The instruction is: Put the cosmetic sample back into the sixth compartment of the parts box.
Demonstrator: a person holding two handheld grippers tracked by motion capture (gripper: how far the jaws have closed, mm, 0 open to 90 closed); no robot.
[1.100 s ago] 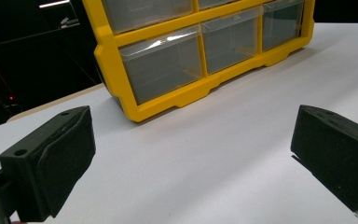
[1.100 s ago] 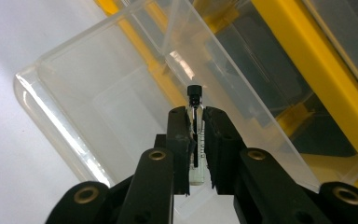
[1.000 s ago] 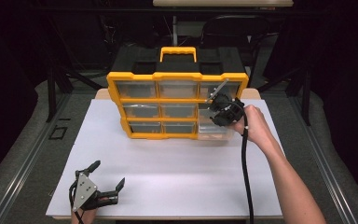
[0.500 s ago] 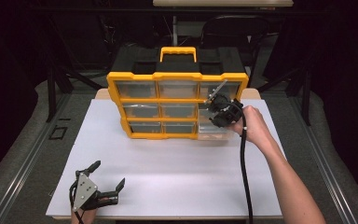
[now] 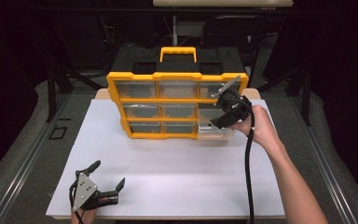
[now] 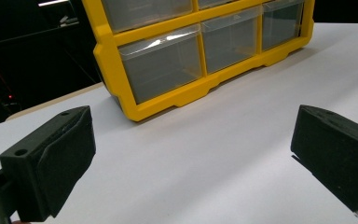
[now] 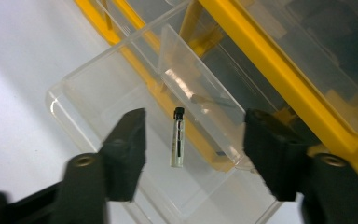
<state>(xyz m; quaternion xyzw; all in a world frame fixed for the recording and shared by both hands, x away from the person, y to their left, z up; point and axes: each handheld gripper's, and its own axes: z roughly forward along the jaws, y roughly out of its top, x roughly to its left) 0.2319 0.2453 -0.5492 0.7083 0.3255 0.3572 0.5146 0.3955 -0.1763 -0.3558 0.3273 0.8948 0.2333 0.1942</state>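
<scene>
- Yellow organiser (image 5: 177,103): stands upright at the far side of the white table (image 5: 168,177), drawer fronts facing the person; the landmark for every entry below.
- Clear drawer (image 7: 135,154): pulled out from the organiser's bottom-right bay, top open, presumably so that a small part can go in from above.
- Small vial (image 7: 178,137): slim, clear, black-capped; seen inside the pulled-out drawer, between the jaws of the right gripper but apart from both. Whether it has come to rest on the drawer floor cannot be told.
- Right gripper (image 5: 218,117): hangs over the pulled-out drawer, tilted down into it; its jaws have just been opening and now stand released, gripping nothing, which reads as a drop-off.
- Left gripper (image 5: 108,179): well in front of the organiser, near the table's near-left edge; jaws spread wide and empty, parked out of the way.
</scene>
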